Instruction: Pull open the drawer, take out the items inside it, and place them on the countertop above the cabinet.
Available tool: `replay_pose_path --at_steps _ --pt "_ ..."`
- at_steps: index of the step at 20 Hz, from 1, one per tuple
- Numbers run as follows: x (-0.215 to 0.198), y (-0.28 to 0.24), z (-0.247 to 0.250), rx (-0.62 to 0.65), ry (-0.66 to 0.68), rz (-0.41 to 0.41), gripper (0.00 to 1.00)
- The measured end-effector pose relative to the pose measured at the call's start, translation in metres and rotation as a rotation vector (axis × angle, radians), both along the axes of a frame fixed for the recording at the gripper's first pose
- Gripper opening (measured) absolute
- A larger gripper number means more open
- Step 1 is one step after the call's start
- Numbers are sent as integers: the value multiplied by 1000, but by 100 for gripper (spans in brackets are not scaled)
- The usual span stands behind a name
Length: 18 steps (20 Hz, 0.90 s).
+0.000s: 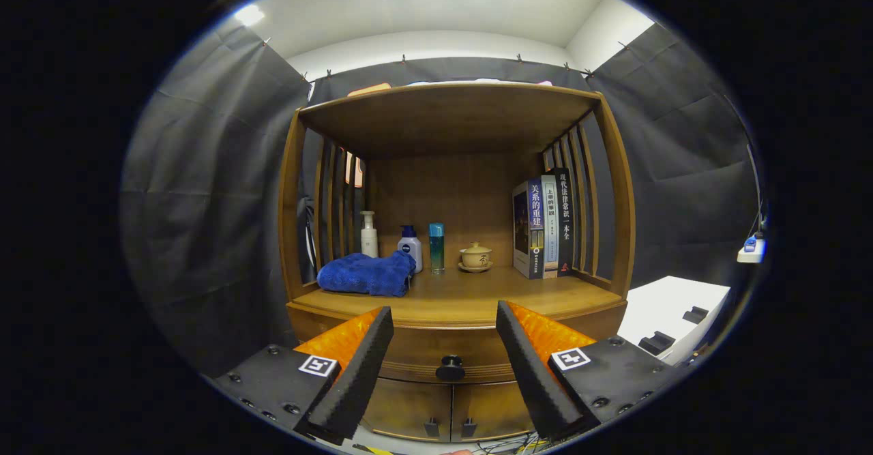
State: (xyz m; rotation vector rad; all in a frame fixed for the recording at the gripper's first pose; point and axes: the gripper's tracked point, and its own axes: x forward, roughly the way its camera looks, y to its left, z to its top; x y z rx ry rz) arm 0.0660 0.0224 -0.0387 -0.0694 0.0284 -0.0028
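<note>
A wooden cabinet stands ahead with its drawer closed under the countertop. The drawer's round dark knob sits between my two fingers, a little beyond their tips. My gripper is open, holding nothing, and faces the drawer front squarely. What lies inside the drawer is hidden.
On the countertop sit a blue towel, a white pump bottle, a white-and-blue bottle, a teal bottle, a small lidded cup and upright books. Two lower doors are below the drawer. A white table is at the right.
</note>
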Motion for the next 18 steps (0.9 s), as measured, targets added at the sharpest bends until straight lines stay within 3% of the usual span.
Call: replay_pose_path --at_steps 12,18 --pt "57 -8 -103 -42 114 -28 99" --pt "89 -38 -143 0 209 -87 99"
